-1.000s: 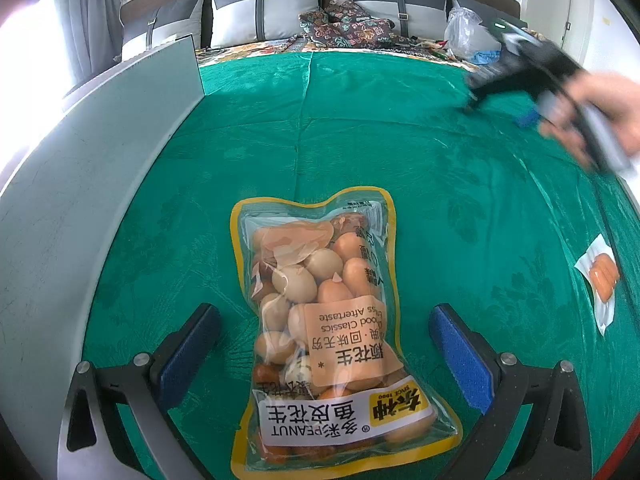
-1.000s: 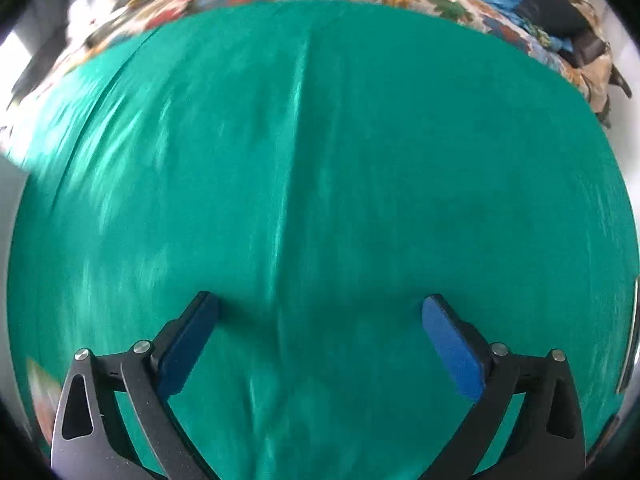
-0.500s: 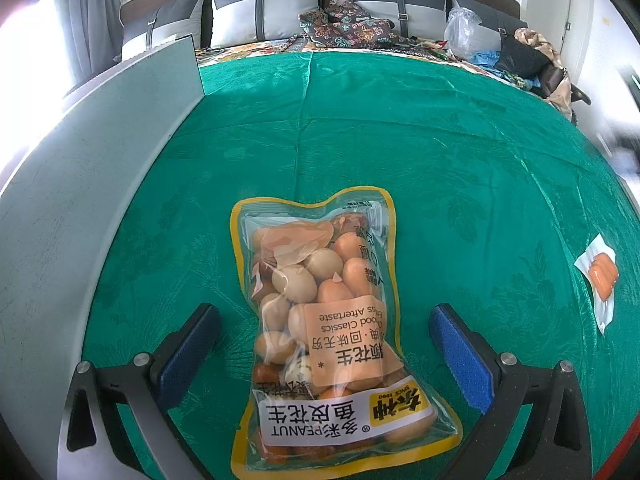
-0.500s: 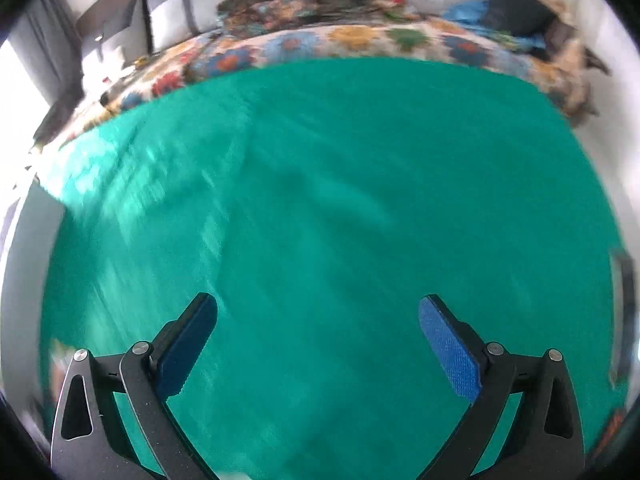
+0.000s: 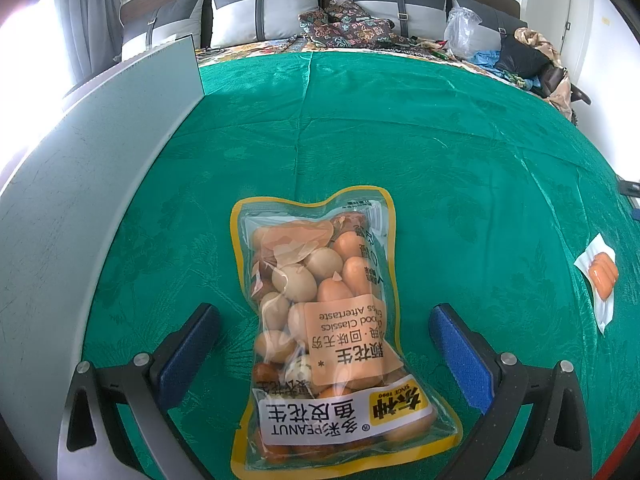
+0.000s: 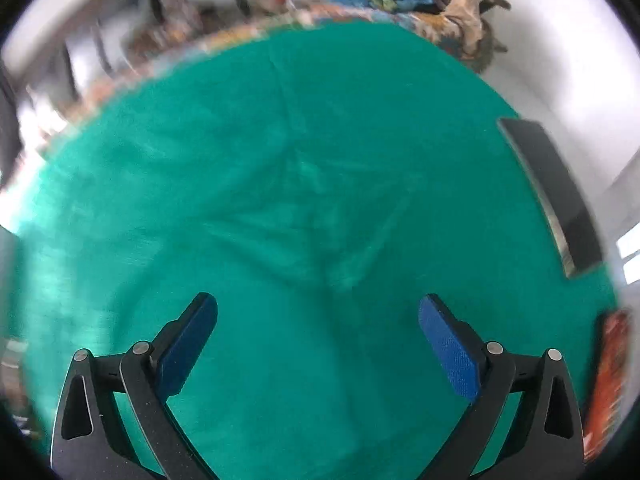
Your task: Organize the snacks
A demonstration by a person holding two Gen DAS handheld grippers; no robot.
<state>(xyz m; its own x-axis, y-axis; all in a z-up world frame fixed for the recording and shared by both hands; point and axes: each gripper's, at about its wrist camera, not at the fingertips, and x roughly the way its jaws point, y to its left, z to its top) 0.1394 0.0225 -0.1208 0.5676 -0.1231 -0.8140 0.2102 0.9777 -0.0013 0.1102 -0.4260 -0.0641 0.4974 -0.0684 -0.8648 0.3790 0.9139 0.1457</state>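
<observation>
The right wrist view is motion-blurred, and an orange packet (image 6: 608, 380) at its right edge is unreadable.

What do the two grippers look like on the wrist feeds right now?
Both look alike. The left gripper and right gripper each have two black angular finger frames with triangular cut-outs and silver rivets, tipped with flat, textured blue pads. No cables, markings, hands or sleeves show in either view.

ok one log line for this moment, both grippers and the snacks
left gripper: open, straddling peanut bag | right gripper: open, empty, over green cloth | sausage pack: untouched at right
</observation>
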